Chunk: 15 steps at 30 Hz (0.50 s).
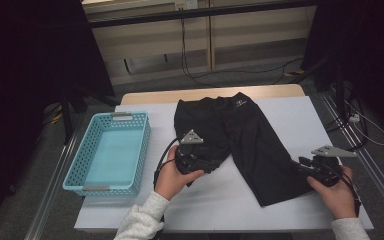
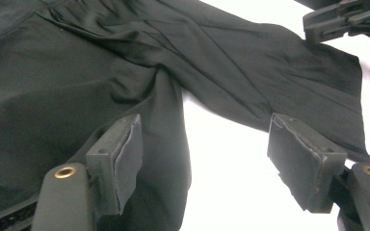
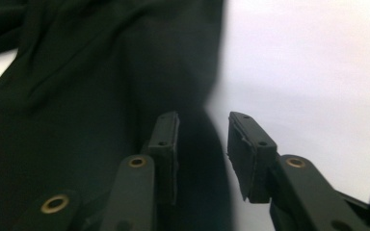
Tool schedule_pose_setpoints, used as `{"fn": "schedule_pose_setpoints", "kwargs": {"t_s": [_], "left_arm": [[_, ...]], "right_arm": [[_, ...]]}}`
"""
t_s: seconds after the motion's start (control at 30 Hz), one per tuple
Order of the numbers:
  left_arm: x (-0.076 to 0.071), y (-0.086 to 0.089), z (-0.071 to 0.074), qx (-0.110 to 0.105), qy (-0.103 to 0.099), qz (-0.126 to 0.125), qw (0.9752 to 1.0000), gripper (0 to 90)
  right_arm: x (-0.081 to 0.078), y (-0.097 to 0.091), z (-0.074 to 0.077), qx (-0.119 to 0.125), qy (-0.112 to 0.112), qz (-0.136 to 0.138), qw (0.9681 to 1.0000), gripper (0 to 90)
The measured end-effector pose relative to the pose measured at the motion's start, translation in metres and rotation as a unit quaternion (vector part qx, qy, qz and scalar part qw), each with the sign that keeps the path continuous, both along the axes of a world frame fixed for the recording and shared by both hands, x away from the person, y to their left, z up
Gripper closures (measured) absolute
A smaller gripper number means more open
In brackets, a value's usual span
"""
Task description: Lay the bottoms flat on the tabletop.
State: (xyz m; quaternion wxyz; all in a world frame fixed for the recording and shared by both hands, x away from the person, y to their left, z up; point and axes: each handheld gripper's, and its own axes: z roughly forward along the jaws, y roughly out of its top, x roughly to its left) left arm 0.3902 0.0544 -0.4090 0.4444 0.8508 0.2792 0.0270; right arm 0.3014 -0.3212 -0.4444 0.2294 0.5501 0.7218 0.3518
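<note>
Black shorts (image 1: 240,140) spread flat on the white-covered bench (image 1: 290,115), waistband at the far side, both legs pointing toward the near edge, right leg hem near the right hand.

Left hand-held gripper (image 1: 196,159) low over the inner edge of the left leg, just beside the crotch. In the left gripper view (image 2: 207,159): jaws spread wide, one pad (image 2: 125,159) resting against the fabric of the left leg, the other pad (image 2: 301,154) over bare white bench in the gap between the legs. Nothing pinched. Right leg of the shorts (image 2: 270,72) running across the upper part of that view, with the other gripper's black body (image 2: 347,21) at the top right corner.

Right hand-held gripper (image 1: 305,167) at the outer edge of the right leg, near the hem. In the right gripper view (image 3: 202,149): jaws partly apart, a clear gap between pads, no cloth gripped. Left pad (image 3: 166,144) over black fabric (image 3: 77,120), right pad (image 3: 248,149) over white bench (image 3: 318,72); edge of the fabric falling roughly in line with the gap. Slightly blurred, so contact with the cloth edge not certain.

Light blue perforated basket (image 1: 111,152) on the left side of the bench, well apart from the shorts.
</note>
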Motion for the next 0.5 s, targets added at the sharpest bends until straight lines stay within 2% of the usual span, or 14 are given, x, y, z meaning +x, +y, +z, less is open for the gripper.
{"fn": "schedule_pose_setpoints", "kwargs": {"t_s": [0.03,0.1,0.17,0.2,0.27,0.37,0.5], "left_arm": [[0.0,0.0,0.0,0.001,0.0,-0.001,1.0,28.6],[-0.001,-0.001,0.0,0.002,0.0,-0.001,1.0,28.6],[-0.001,0.0,0.0,0.001,0.0,-0.001,1.0,28.6],[-0.001,0.0,0.0,0.001,0.0,-0.002,1.0,28.5],[-0.001,0.001,0.0,0.001,-0.002,-0.001,1.0,28.6],[-0.001,0.002,0.001,0.001,-0.002,-0.001,1.0,28.6],[-0.001,0.002,0.0,0.001,0.001,0.001,1.0,28.5]], "right_arm": [[0.003,0.004,-0.003,-0.01,0.006,0.007,0.9999,64.7],[0.008,0.01,-0.009,-0.029,0.022,0.027,0.999,72.6],[0.012,0.014,-0.01,-0.035,0.021,0.03,0.9987,84.0],[0.013,0.013,-0.009,-0.038,0.023,0.027,0.9986,85.0],[0.013,0.008,-0.005,-0.031,0.016,0.014,0.9993,89.5],[0.011,-0.007,0.003,0.01,-0.001,-0.003,0.9999,90.0],[0.011,-0.021,-0.001,0.003,-0.005,-0.031,0.9995,88.4]]}}
